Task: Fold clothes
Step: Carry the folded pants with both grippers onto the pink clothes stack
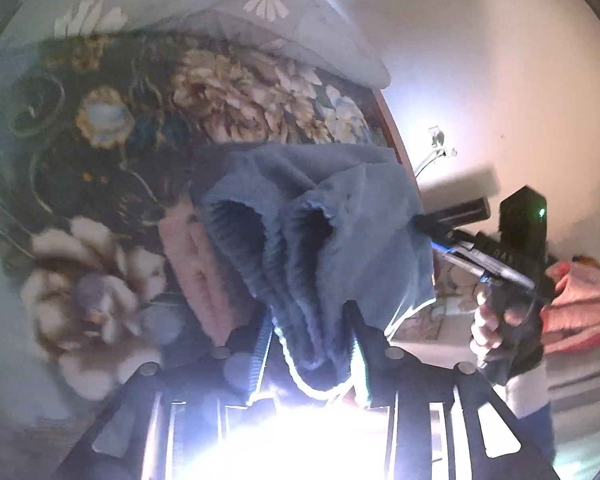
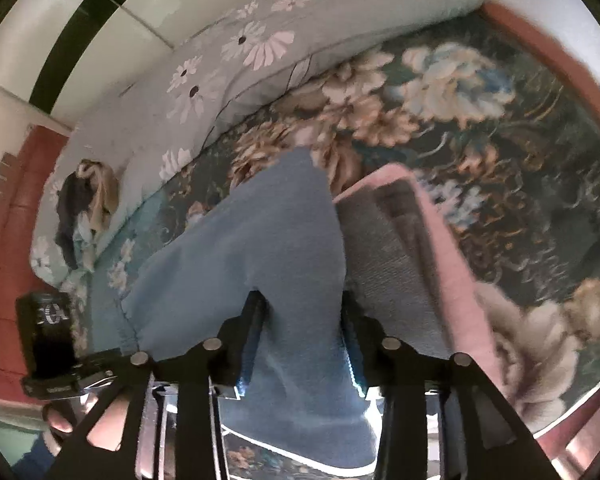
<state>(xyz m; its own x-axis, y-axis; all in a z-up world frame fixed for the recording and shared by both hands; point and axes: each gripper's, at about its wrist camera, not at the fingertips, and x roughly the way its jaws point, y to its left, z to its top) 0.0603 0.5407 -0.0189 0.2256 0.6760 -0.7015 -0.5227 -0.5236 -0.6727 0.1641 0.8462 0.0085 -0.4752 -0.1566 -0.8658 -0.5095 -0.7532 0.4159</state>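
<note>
A blue garment (image 1: 320, 216) hangs in the air above the bed, stretched between both grippers. My left gripper (image 1: 312, 320) is shut on its ribbed edge, and the cloth bunches into two dark folds just ahead of the fingers. In the same view my right gripper (image 1: 424, 222) pinches the garment's right side, with a hand (image 1: 488, 320) on its grip. The right wrist view shows my right gripper (image 2: 304, 304) shut on the blue garment (image 2: 260, 232), which spreads out ahead. A folded pink garment (image 2: 404, 240) lies on the bed under the blue one.
The bed carries a dark floral blanket (image 1: 112, 168) and a pale daisy-print quilt (image 2: 204, 80) along the wall. A small heap of dark and tan clothes (image 2: 88, 208) sits on the quilt. A red-brown bed frame (image 2: 548, 44) edges the mattress. A wall socket (image 1: 436, 138) shows on the cream wall.
</note>
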